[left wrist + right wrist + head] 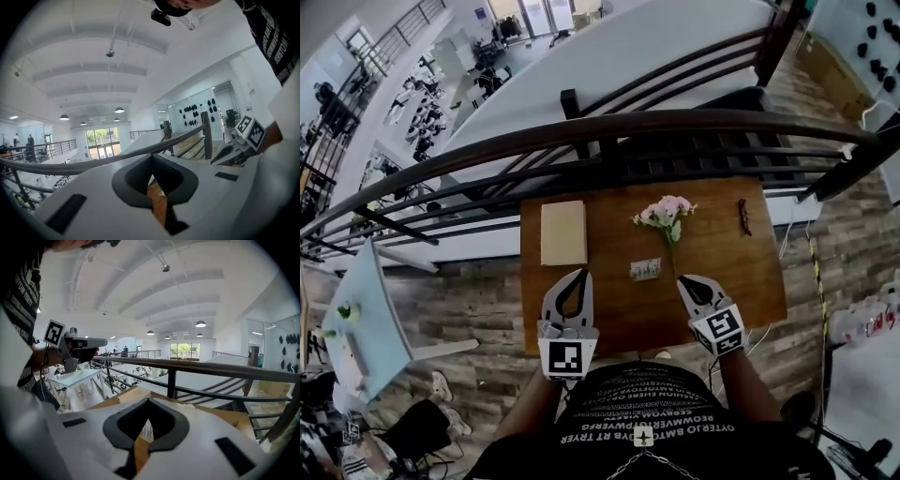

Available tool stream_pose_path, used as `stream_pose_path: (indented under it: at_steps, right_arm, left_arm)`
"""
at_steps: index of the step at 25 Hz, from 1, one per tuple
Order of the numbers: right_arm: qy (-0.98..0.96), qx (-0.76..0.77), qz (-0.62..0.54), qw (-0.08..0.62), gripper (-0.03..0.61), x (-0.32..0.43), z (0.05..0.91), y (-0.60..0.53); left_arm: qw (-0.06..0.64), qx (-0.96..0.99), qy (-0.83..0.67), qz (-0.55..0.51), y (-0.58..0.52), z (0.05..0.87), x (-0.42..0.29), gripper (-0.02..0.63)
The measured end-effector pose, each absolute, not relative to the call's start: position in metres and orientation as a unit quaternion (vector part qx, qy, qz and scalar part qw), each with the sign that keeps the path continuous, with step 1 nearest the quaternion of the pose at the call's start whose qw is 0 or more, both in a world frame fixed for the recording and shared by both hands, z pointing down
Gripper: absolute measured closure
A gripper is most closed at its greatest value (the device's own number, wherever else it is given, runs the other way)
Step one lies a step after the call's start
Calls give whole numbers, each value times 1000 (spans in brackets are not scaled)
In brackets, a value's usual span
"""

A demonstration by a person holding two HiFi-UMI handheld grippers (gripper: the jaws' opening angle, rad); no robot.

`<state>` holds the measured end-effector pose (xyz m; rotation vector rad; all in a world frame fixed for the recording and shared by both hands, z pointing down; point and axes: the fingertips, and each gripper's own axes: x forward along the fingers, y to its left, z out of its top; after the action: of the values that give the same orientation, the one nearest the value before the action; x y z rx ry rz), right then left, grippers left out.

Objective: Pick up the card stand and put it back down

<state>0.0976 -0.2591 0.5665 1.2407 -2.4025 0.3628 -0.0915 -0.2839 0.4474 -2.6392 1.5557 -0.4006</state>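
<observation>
The card stand is a small clear holder with a printed card, standing near the middle of the wooden table. My left gripper hovers over the table's near left part, a short way left of the stand, with its jaws together and nothing in them. My right gripper is just right of the stand and a little nearer me, also shut and empty. In the right gripper view the card stand shows through the gap behind the closed tips. The left gripper view shows its tips meeting over bare wood.
A beige book lies at the table's back left. A pink flower sprig lies behind the stand, and a small dark object is at the back right. A dark railing runs along the far edge. A pale blue side table stands at left.
</observation>
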Motion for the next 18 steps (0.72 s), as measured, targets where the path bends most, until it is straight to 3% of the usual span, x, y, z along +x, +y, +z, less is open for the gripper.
stream_pose_path:
  at_steps: [18]
  right_arm:
    - [-856,397,226,241,561,94,699,-286]
  left_arm:
    - [3,-840,524,-139,-303,461,-119,591]
